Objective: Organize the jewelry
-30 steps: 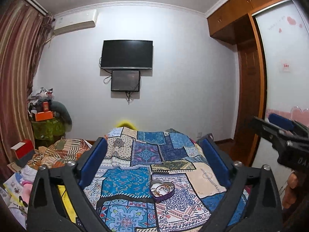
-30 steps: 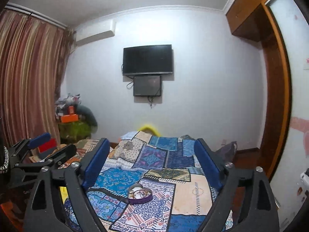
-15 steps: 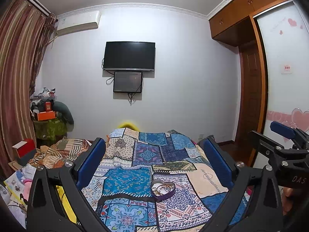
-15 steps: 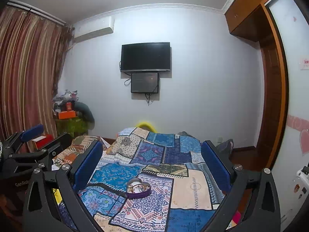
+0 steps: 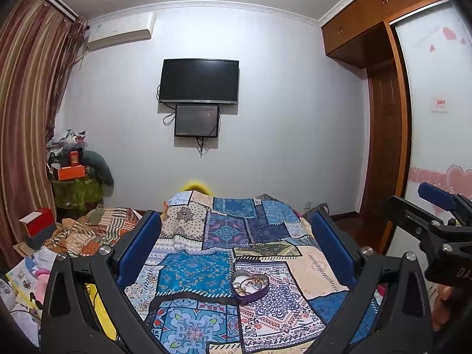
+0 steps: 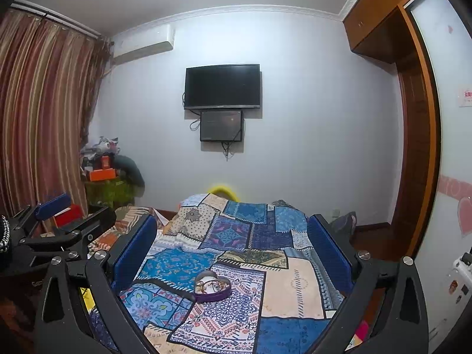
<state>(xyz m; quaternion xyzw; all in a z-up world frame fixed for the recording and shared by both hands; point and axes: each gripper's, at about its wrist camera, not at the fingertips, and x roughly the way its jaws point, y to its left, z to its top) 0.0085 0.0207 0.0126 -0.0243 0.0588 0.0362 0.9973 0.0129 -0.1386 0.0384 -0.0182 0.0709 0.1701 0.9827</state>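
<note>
Here I hold both grippers above the patchwork bedspread (image 5: 188,271), fingers spread wide and grasping nothing. My left gripper (image 5: 236,253) frames the purple heart-shaped jewelry box (image 5: 249,286), which sits open on the bedspread with gold pieces tangled inside; my right gripper (image 6: 233,250) sees the same box (image 6: 212,287) low and left of centre. The right gripper's body (image 5: 442,236) shows partial white lettering, "DA". The red sign (image 5: 439,103) on the wardrobe door is too small to read.
</note>
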